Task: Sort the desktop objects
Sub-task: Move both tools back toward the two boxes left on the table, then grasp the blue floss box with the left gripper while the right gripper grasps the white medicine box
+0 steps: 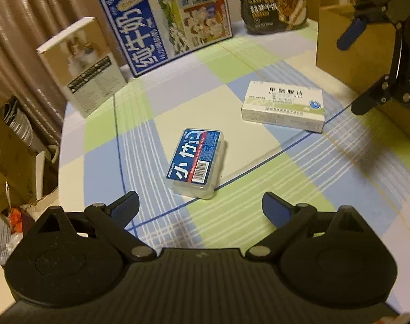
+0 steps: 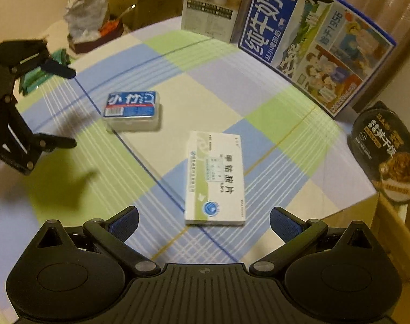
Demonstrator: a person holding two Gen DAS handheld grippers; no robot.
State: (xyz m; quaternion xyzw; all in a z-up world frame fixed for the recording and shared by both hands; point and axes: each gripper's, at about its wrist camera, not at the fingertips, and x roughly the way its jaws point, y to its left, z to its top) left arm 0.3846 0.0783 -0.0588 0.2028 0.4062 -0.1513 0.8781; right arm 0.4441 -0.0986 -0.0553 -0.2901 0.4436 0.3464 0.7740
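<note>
Both grippers hang wide and empty, the left gripper (image 1: 201, 208) lined up low-centre on the toothpick box (image 1: 195, 163), the right gripper (image 2: 204, 220) on the medicine carton (image 2: 215, 178), apparently ready to pick.

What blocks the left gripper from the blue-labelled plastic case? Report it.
Nothing visible does. The left gripper is open, and the plastic case lies just ahead of its fingertips on bare tablecloth. The white medicine box lies off to one side, apart.

Clear plastic case (image 1: 196, 162), blue-and-red label with barcode facing up, lies flat mid-table on the checked cloth (image 1: 259, 210). White medicine box (image 1: 284, 105), green band and blue round logo, also flat, lid up, near the case but apart.
</note>
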